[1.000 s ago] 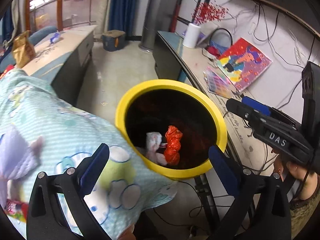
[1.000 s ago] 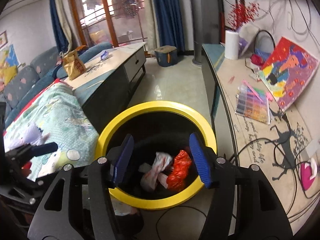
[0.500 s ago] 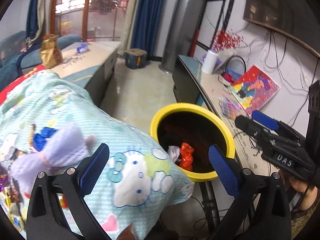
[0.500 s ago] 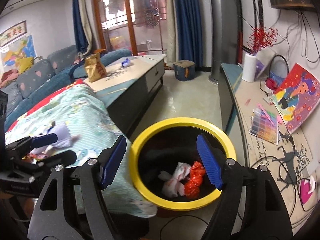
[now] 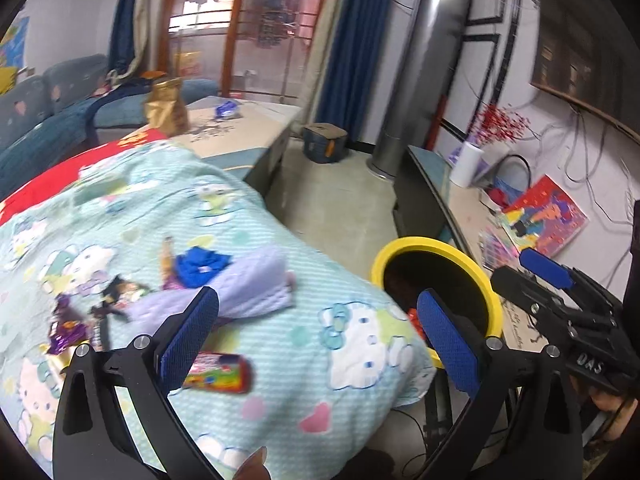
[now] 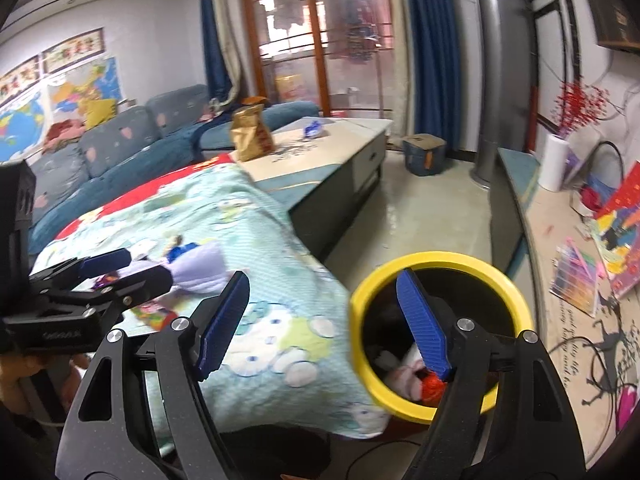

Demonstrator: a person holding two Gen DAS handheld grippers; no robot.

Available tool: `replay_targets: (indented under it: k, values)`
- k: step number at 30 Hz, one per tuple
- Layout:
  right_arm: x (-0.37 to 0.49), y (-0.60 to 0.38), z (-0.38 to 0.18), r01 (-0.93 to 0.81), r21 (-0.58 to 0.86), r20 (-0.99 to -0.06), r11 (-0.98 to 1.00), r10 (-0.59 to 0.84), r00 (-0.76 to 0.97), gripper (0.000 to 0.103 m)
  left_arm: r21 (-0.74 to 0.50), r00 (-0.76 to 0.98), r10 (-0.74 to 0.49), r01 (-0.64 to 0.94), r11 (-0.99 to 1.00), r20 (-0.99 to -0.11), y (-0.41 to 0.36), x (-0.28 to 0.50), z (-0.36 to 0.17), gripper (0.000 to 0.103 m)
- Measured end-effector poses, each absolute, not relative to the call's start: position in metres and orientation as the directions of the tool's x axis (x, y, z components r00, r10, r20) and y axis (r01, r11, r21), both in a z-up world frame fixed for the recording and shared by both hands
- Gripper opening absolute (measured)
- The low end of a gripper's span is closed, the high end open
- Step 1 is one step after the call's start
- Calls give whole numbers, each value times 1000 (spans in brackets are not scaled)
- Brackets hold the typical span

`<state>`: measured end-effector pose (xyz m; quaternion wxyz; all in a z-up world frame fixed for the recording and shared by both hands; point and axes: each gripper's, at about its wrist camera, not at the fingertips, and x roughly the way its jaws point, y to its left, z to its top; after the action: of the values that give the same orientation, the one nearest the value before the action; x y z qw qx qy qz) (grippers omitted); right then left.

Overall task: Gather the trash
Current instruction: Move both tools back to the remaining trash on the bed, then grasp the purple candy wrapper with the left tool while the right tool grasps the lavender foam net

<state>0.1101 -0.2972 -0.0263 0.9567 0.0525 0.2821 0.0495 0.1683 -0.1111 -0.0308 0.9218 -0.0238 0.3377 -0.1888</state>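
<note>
Here both claws gape empty, right claw (image 6: 326, 326) widening; wrappers (image 5: 218, 372) litter the blanket (image 5: 280, 360) beside the bin (image 6: 440, 264).

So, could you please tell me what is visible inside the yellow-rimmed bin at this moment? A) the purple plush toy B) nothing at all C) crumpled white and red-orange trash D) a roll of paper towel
C: the right wrist view shows crumpled white trash and a red-orange piece at the bottom of the yellow-rimmed bin, while the purple plush toy lies on the blanket.
</note>
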Motion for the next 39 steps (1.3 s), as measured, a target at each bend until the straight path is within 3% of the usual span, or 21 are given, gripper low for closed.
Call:
replay_targets:
  k: [23, 36, 39]
  values:
    - [120, -183, -29, -347, 87, -580, 934, 331, 745, 68, -217, 781, -155, 26, 976, -605, 36, 168, -36, 97]
    - [154, -132, -40, -432, 73, -604, 899, 385, 698, 68, -213, 734, -67, -107, 971, -676, 102, 174, -67, 95]
    - [164, -116, -45, -465, 35, -615, 884, 386, 688, 68, -251, 713, -97, -114, 961, -694, 114, 179, -77, 75]
